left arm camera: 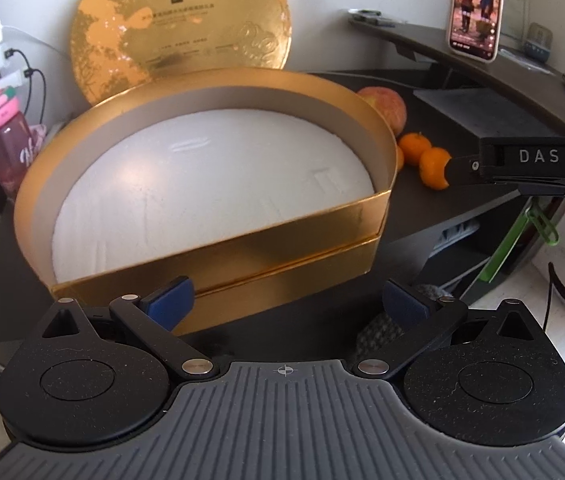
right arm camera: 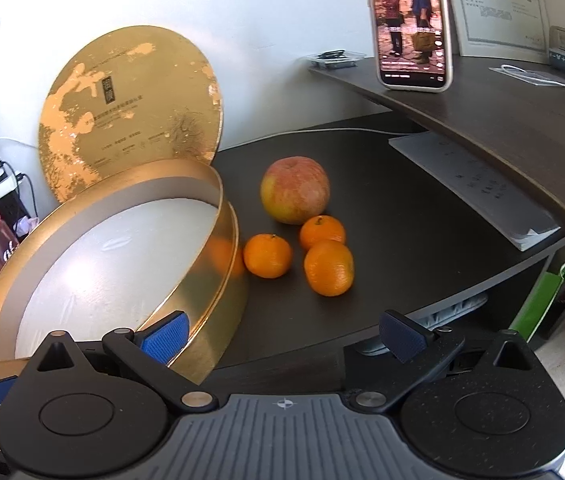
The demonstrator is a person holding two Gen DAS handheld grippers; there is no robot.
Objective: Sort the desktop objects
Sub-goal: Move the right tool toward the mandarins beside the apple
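Beyond both grippers' wide, empty jaws, three tangerines [right arm camera: 268, 255] lie beside the gold box [right arm camera: 218, 280].

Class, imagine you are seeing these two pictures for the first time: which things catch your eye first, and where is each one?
The big round gold box lies open on the dark desk, its gold lid propped against the wall behind it. Right of the box sit an apple and three small oranges. On the raised shelf at the back right, a phone stands upright with its screen lit.
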